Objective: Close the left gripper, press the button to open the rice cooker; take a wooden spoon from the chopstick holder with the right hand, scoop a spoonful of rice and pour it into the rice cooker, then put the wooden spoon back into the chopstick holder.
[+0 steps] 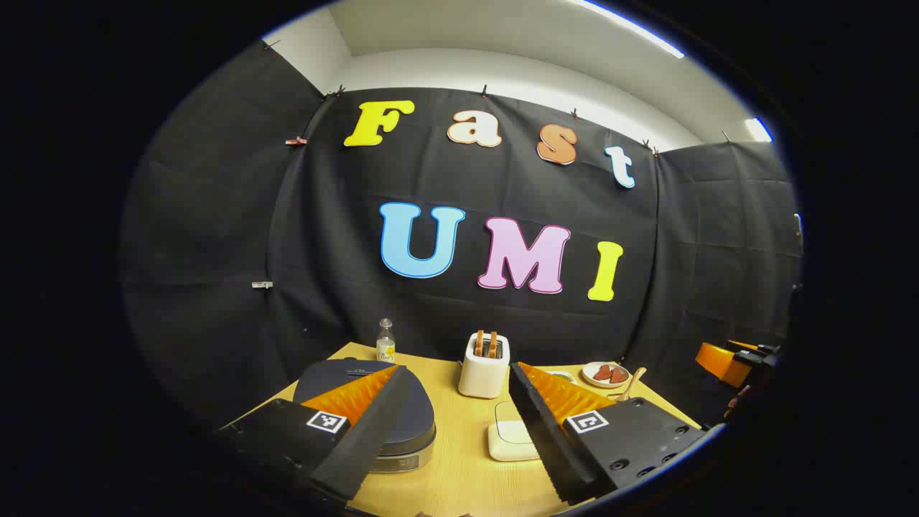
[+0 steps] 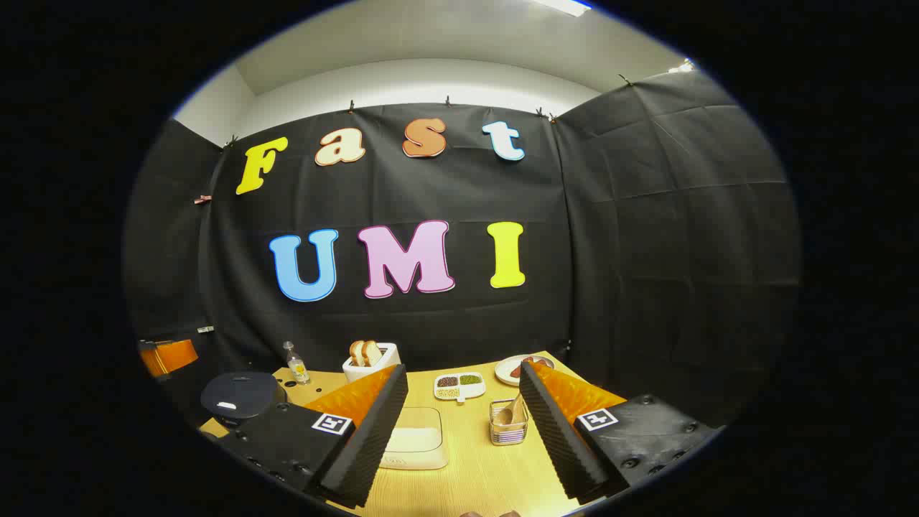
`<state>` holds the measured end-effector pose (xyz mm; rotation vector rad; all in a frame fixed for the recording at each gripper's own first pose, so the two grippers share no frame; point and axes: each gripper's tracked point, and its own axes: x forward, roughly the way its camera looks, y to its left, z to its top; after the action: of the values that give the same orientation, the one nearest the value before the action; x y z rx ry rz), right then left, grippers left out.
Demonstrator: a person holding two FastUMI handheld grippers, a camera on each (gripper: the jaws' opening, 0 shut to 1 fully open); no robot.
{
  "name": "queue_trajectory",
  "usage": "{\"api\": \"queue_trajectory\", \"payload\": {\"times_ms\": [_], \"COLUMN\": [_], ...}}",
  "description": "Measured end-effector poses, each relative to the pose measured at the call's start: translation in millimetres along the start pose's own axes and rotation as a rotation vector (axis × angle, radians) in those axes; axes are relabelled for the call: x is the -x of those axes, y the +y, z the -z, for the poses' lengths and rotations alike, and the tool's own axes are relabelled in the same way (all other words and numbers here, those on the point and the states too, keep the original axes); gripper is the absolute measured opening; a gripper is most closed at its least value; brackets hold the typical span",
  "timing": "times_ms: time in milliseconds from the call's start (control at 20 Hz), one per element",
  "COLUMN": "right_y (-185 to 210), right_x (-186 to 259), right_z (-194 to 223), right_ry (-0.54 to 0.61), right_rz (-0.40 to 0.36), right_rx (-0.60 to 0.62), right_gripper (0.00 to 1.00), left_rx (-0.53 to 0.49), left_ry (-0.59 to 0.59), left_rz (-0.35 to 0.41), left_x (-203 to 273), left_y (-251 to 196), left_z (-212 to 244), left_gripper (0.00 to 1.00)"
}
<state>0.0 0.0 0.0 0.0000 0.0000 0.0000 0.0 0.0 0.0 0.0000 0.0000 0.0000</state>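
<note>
Nothing was done yet: rice cooker lid down near the tabletop's left edge, wooden spoon in chopstick holder, left gripper and right gripper both spread wide, empty.

On the table stood one rice cooker, one toaster with two slices of toast, one small bottle, one white box, one wire holder with seemingly one wooden spoon, one three-part dish and one plate.
</note>
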Motion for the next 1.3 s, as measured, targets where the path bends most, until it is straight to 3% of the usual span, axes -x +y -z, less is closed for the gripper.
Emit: {"api": "queue_trajectory", "payload": {"times_ms": [750, 1300], "right_y": [6, 11], "right_x": [-5, -11], "right_z": [6, 14], "right_ry": [0.019, 0.038], "right_rz": [-0.033, -0.054], "right_rx": [-0.001, 0.001], "right_gripper": [0.98, 0.98], "left_rx": [-0.012, -0.056], "left_ry": [0.007, 0.073], "left_rz": [-0.011, -0.086], "left_x": [3, -4], "left_y": [4, 28], "left_z": [5, 9], "left_gripper": [0.95, 0.95]}}
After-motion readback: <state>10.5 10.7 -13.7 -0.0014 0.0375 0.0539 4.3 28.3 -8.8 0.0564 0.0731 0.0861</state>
